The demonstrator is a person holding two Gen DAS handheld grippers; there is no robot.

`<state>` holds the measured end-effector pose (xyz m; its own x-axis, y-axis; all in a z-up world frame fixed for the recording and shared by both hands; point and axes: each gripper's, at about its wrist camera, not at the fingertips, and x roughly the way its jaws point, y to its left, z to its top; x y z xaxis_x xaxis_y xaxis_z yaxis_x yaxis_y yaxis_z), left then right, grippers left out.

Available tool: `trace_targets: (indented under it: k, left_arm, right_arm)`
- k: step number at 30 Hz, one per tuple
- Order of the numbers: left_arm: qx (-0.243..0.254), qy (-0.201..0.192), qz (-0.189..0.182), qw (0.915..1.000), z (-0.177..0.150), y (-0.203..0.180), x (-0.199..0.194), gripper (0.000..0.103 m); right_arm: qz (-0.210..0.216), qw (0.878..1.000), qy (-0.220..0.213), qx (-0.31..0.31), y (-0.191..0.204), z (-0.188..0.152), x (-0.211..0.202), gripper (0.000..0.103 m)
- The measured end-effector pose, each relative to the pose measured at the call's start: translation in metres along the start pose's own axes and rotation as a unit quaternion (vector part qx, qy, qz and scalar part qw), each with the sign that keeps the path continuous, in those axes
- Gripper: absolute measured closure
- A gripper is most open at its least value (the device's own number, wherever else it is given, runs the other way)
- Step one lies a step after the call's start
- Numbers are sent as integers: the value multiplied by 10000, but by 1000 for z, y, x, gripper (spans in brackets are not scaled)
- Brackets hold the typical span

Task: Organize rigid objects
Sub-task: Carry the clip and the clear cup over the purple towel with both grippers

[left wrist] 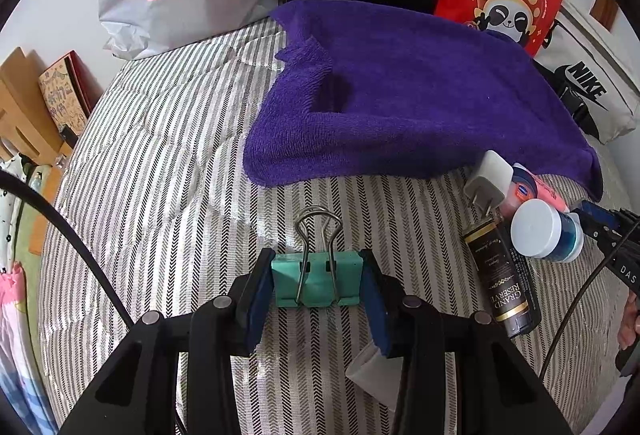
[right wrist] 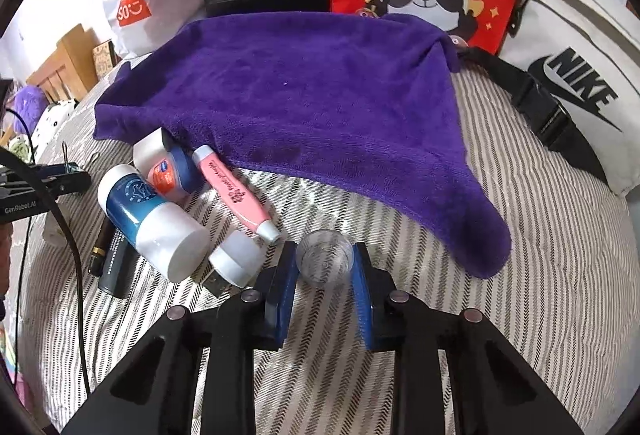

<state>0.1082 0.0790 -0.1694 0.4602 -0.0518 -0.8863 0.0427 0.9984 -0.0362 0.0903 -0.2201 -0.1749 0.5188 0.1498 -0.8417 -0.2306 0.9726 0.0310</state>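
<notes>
Bottles crowd left of clear cup; purple towel behind.

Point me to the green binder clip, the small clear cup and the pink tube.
green binder clip (left wrist: pixel 316 281), left wrist view, on its green body.
small clear cup (right wrist: pixel 325 259), right wrist view, inside its open mouth.
pink tube (right wrist: pixel 234 191), right wrist view, on its printed barrel.

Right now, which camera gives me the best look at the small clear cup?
The right wrist view: the clear cup sits centred between the right tool's pads, open mouth facing the camera. The left wrist view does not show the cup, only the tip of the right tool at its edge.
</notes>
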Motion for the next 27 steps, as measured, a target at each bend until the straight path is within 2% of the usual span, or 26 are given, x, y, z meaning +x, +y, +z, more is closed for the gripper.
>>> trace_targets:
  k: [8,20,27]
  left_arm:
    - [-193,50,-108,9997,4,8,-6,64]
    - [-338,-239,-348,9985,20,16,-36,64]
    - [-288,-425,-468,9976,38,14,-47,64]
  right_arm:
    - [78,9994,-16,323,-22,5,-14,76]
    - [130,9988,-373,297,-33,29,-43,76]
    - [197,9981,-537,232,-36,48,-45,76]
